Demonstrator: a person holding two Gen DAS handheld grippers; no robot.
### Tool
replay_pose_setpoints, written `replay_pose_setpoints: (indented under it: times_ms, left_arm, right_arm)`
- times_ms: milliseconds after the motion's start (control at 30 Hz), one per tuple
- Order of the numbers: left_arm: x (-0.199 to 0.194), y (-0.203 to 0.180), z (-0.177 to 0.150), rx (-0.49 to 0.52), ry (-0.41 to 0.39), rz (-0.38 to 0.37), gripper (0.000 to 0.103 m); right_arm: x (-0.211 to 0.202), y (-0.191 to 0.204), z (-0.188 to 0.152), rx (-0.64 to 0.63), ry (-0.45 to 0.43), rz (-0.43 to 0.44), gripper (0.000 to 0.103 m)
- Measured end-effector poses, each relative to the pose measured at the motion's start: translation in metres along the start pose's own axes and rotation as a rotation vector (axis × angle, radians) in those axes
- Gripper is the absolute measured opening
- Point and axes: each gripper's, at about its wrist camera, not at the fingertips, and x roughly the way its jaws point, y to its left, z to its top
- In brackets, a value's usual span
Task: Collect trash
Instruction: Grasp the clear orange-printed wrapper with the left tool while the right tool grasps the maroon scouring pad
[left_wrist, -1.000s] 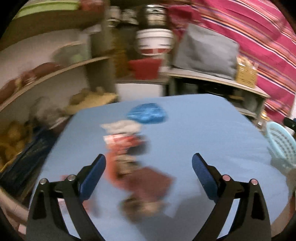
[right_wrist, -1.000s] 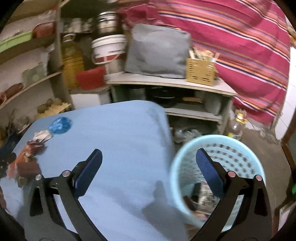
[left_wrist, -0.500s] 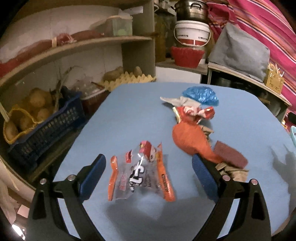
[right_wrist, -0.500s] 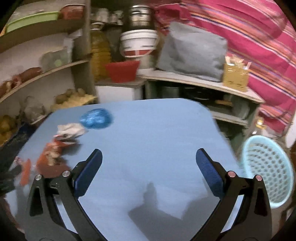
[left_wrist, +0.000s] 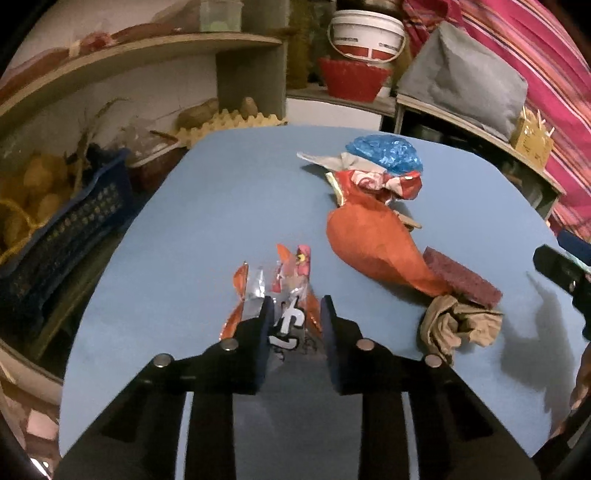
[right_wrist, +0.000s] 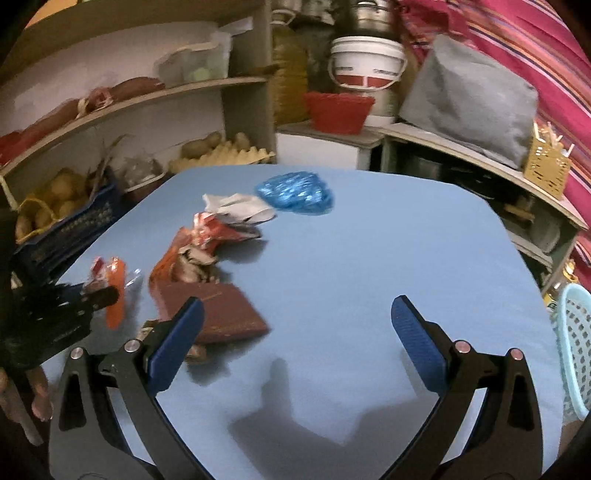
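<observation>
A clear snack wrapper (left_wrist: 286, 295) with orange edges is pinched and crumpled upward on the blue table. To its right a line of litter is laid: a crushed brown paper wad (left_wrist: 456, 325), a maroon scrub pad (left_wrist: 461, 277), an orange bag (left_wrist: 373, 240), a red-and-white wrapper (left_wrist: 384, 184), a grey scrap (left_wrist: 325, 158) and a crinkled blue foil (left_wrist: 388, 153).

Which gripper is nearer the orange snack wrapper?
Left. The left gripper has its jaws shut on the orange snack wrapper; the right gripper hangs open over bare table, off to the wrapper's right.
</observation>
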Motion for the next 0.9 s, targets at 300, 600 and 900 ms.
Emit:
replay_pose_setpoints:
  times_ms: [300, 600, 900]
  left_arm:
    - [-0.022, 0.028, 0.043, -0.049, -0.075, 0.035, 0.021]
    - [-0.032, 0.037, 0.037, -0.059, -0.073, 0.025, 0.022]
    - [-0.038, 0.039, 0.042, -0.077, -0.099, 0.012, 0.022]
  right_arm:
    - [0.015, 0.046, -0.008, -0.099, 0.043, 0.041, 0.099]
    - [0.039, 0.058, -0.009, -0.137, 0.097, -0.009, 0.098]
    - [0.046, 0.035, 0.008, -0.093, 0.080, -0.022, 0.092]
